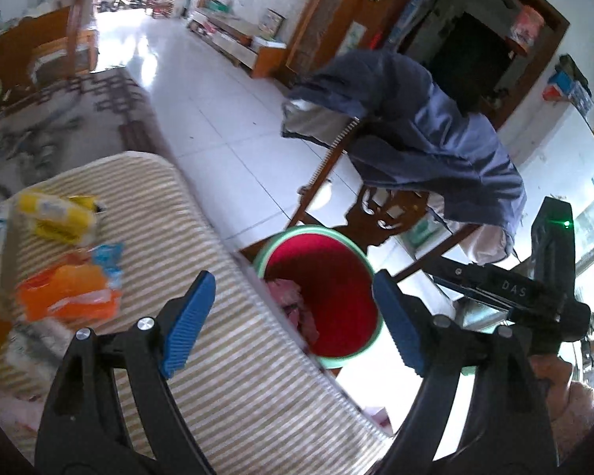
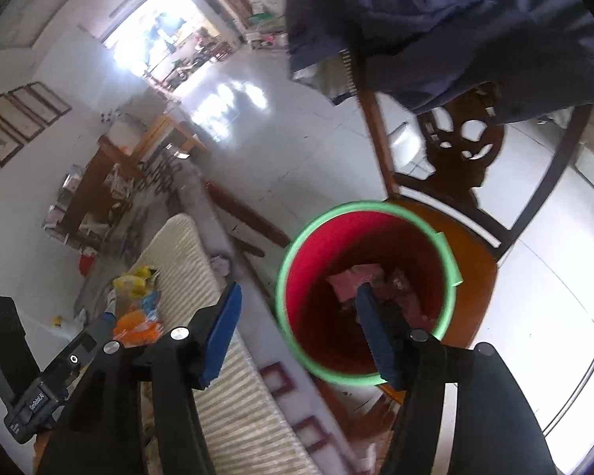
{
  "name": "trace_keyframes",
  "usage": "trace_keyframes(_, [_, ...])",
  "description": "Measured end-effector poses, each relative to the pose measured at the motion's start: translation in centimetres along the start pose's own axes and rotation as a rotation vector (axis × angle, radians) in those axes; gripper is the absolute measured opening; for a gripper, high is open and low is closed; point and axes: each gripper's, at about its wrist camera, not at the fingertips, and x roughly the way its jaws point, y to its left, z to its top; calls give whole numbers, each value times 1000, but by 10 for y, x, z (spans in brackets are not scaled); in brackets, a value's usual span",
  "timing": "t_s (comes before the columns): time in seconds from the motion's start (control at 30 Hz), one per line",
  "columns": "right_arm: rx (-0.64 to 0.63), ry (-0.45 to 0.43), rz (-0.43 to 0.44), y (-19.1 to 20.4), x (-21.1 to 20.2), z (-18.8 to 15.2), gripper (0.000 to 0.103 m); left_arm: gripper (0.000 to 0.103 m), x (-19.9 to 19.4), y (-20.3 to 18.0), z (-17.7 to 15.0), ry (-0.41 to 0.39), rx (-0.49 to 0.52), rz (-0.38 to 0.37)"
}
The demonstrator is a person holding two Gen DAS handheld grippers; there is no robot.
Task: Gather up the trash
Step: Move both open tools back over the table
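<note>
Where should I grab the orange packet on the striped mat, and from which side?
Take the orange packet across its crumpled middle, coming down from above with the open left gripper. It lies flat on the striped mat, and the blue wrapper crowds its far edge, so avoid that side.

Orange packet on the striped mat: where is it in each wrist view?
Left wrist: orange packet at left of centre, on the striped mat, below the yellow packet.
Right wrist: orange packet at lower left, small, just left of the left blue pad.
Shared landmark: the red bucket with green rim, to the packet's right in both.
</note>
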Motion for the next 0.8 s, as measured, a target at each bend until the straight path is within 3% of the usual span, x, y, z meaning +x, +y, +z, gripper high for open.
trace_keyframes(0.2, [-81, 60, 37, 60, 21, -31, 65, 79, -46, 49, -24, -40, -40, 58])
trace_keyframes(0.4, [-172, 152, 84, 129, 47, -76, 69, 79, -85, 111, -57, -24, -61, 118])
trace_keyframes(0.67, [-241, 310, 129, 188, 72, -148, 76, 79, -111, 201, -95, 119, 65, 249])
trace_keyframes(0.8, [-259, 377, 99, 203, 81, -184, 77, 79, -101, 218, -107, 197, 168, 252])
